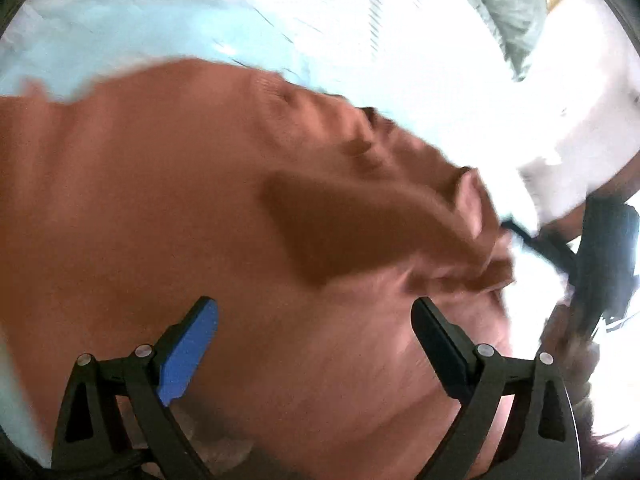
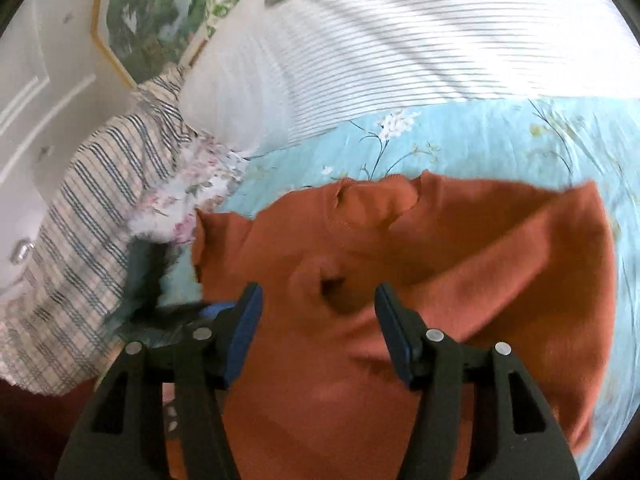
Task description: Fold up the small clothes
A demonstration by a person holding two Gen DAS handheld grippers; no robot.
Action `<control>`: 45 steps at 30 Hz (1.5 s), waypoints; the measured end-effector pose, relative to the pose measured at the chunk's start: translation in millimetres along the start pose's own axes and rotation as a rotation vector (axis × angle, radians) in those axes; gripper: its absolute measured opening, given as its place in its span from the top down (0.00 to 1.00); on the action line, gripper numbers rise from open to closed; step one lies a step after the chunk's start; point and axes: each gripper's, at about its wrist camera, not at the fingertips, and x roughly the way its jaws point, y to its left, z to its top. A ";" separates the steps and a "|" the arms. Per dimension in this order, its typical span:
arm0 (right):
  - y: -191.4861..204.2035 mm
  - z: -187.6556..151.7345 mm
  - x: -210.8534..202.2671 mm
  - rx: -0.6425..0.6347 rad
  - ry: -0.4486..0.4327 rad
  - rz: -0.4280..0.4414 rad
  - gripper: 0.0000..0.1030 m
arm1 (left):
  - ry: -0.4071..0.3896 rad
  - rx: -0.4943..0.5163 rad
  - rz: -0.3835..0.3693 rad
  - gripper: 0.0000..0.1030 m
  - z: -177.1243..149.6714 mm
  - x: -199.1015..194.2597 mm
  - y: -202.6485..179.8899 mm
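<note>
A rust-orange knitted garment (image 2: 400,264) lies on a light-blue flowered sheet (image 2: 460,140), one part folded over the body with a loose pucker near the middle. My right gripper (image 2: 318,292) hovers over it, open, with only cloth lying below the pads. In the left wrist view the same garment (image 1: 160,200) fills the picture, blurred. My left gripper (image 1: 316,312) stands wide open just above it, holding nothing. The right gripper (image 1: 600,248) shows as a dark blur at the garment's right edge, and the left gripper (image 2: 148,292) as a dark blur at its left edge.
A white striped pillow (image 2: 400,40) lies beyond the garment. A plaid blanket (image 2: 80,240) and a flowered cloth (image 2: 192,188) sit to the left. A framed picture (image 2: 152,12) leans by a white cabinet (image 2: 40,100). Green cloth (image 1: 508,12) lies at the far right.
</note>
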 end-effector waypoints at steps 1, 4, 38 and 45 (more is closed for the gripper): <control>1.7 -8.4 -4.4 0.007 -0.001 0.009 0.42 | 0.028 -0.036 -0.050 0.09 14.2 15.1 4.5; -1.1 -28.7 -7.5 0.014 0.007 -0.017 0.42 | 0.029 -0.066 -0.123 0.10 36.4 39.1 9.4; -89.2 -50.4 -27.4 0.250 -0.023 -0.298 0.42 | -0.259 -0.024 0.027 0.85 -26.1 -53.7 2.8; -85.2 -55.2 -29.6 0.245 -0.018 -0.297 0.42 | -0.041 -0.153 0.023 0.73 -47.2 -9.6 47.2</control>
